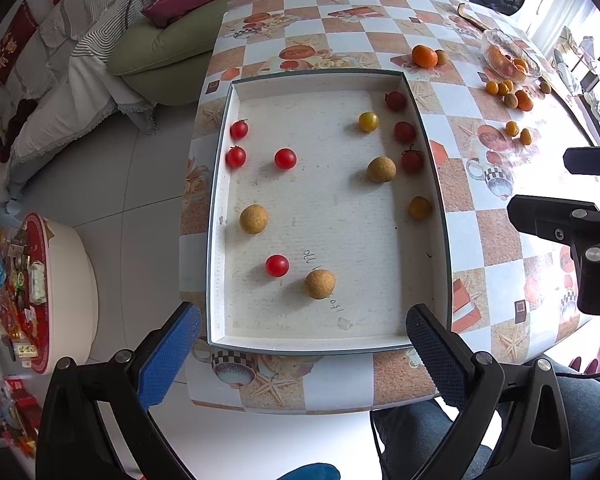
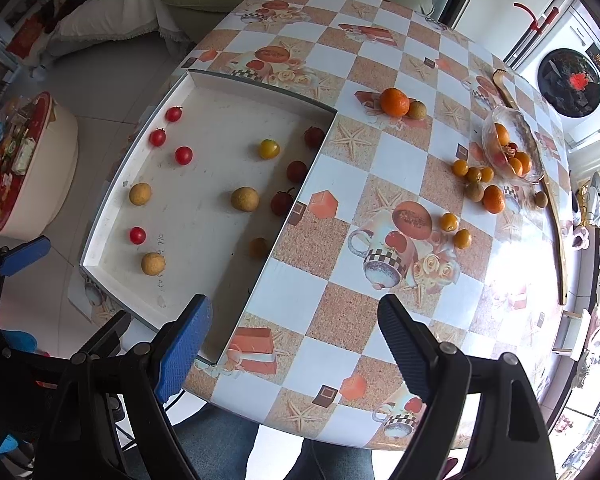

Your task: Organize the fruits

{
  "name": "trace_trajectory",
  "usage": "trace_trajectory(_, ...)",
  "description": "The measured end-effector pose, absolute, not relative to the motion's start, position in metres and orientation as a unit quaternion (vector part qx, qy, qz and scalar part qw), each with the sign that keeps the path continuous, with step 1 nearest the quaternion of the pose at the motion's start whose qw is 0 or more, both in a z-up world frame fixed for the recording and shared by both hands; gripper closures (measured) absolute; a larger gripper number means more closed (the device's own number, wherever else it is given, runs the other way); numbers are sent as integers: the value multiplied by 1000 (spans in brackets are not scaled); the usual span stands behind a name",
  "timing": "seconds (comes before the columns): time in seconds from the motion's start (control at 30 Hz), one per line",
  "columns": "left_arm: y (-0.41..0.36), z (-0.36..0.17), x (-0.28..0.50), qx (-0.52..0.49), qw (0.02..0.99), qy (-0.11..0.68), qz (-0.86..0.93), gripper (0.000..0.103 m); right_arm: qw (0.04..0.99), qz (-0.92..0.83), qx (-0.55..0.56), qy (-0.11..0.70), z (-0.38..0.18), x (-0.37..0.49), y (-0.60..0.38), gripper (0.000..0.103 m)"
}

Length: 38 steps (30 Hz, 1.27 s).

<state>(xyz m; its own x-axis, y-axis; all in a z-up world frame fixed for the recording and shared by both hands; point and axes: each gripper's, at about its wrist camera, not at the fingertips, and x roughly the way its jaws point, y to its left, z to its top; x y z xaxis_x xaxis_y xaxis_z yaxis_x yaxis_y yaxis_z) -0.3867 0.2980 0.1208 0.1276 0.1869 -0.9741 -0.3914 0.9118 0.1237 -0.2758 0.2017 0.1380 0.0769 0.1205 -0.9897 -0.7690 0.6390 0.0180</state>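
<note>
A shallow white tray (image 1: 324,80) (image 2: 260,86) lies on the checkered table and holds several red cherry tomatoes (image 1: 285,158) (image 2: 183,155), a yellow tomato (image 1: 368,121) (image 2: 269,149) and tan longans (image 1: 253,219) (image 2: 244,199). Loose on the table to the right are an orange (image 1: 424,56) (image 2: 394,101), several kumquats (image 2: 448,222) and a glass bowl (image 2: 528,136) of fruit. My left gripper (image 1: 304,344) is open and empty at the tray's near edge. My right gripper (image 2: 296,336) is open and empty over the table's near edge, right of the tray.
A green sofa (image 1: 172,36) with a maroon cloth stands beyond the table. A round white stool (image 1: 60,288) with snacks is on the floor at left. A long wooden backscratcher (image 2: 556,216) lies by the bowl. The person's jeans (image 1: 420,432) show below the table edge.
</note>
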Motion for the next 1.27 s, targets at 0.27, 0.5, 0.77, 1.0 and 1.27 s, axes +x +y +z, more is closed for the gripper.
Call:
trace_trajectory(0.27, 295, 122, -385, -82, 750, 629, 189, 0, 683, 325, -272, 595, 139, -275, 202, 16)
trace_trajectory(0.5, 292, 122, -383, -83, 751, 629, 185, 0, 682, 323, -273, 596, 139, -276, 202, 16)
trace_trajectory(0.77, 293, 120, -381, -87, 750, 630, 182, 0, 683, 322, -271, 597, 138, -276, 203, 16)
trace_trajectory(1.0, 291, 119, -380, -87, 751, 629, 180, 0, 682, 323, -272, 597, 138, -275, 203, 16)
trace_trajectory(1.27, 289, 124, -380, -88, 764, 612, 184, 0, 680, 322, -271, 601, 135, -277, 203, 16)
